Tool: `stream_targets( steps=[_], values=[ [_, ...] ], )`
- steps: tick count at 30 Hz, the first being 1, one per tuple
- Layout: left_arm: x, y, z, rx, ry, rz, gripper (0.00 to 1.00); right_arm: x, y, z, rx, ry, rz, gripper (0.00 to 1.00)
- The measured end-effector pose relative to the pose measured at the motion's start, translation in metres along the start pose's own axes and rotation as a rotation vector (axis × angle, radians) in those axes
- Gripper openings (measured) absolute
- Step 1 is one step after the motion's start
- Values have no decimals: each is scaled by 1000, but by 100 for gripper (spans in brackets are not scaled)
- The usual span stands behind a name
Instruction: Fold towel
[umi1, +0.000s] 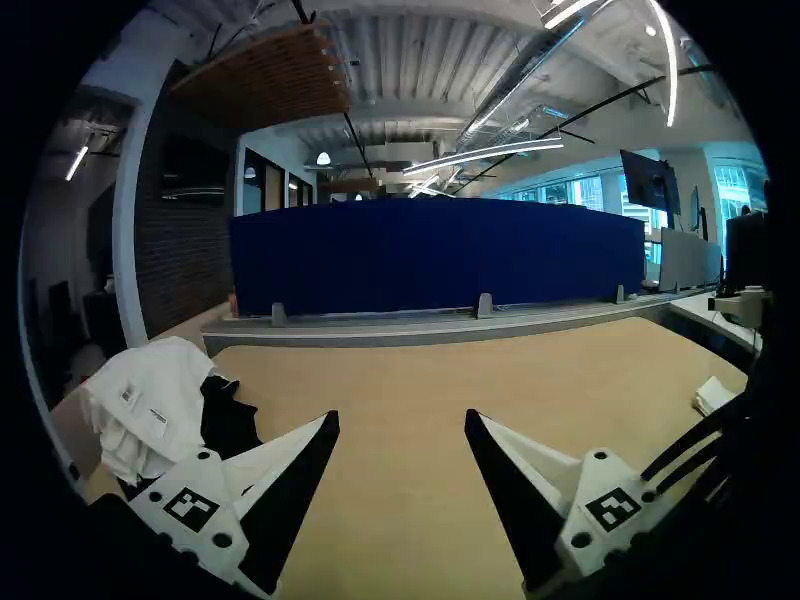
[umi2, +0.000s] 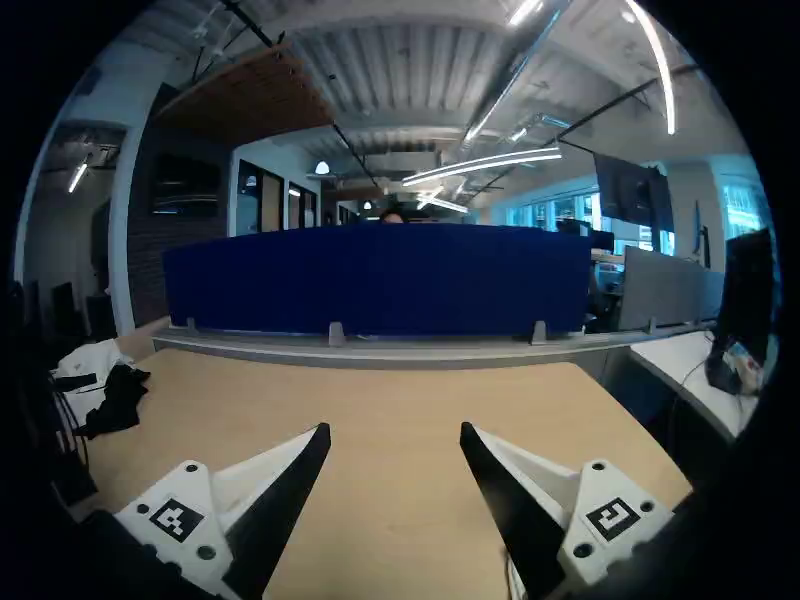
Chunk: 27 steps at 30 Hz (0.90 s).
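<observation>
A crumpled white towel (umi1: 150, 400) lies in a heap at the left of the wooden table (umi1: 420, 400), with a black cloth (umi1: 228, 420) beside it. My left gripper (umi1: 400, 420) hovers open over the bare tabletop, to the right of that heap, nothing between its fingers. In the right gripper view the same white towel (umi2: 95, 360) and black cloth (umi2: 118, 400) sit far off at the left edge of the table (umi2: 400, 410). My right gripper (umi2: 393, 430) is open above bare wood, holding nothing.
A blue divider panel (umi1: 430, 255) runs along the table's far edge on a grey rail. A small white folded item (umi1: 715, 395) lies at the right edge of the table. Neighbouring desks with monitors (umi2: 745, 290) stand to the right.
</observation>
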<state>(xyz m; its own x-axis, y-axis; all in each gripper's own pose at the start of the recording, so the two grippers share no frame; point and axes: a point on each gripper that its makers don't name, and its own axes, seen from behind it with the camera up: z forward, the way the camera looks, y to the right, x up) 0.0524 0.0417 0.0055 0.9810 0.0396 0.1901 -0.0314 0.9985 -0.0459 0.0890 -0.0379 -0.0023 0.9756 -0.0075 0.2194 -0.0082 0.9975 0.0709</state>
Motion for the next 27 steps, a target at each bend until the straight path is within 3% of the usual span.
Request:
stream_targets(
  steps=[12,27],
  values=[
    [-12,-18,3,22,82,33,93,-7,-4,-4,-5,-4,-26,100],
    [-42,-33,8,49,165,12,93,-18,0,-11,-23,18,-53,100]
  ],
)
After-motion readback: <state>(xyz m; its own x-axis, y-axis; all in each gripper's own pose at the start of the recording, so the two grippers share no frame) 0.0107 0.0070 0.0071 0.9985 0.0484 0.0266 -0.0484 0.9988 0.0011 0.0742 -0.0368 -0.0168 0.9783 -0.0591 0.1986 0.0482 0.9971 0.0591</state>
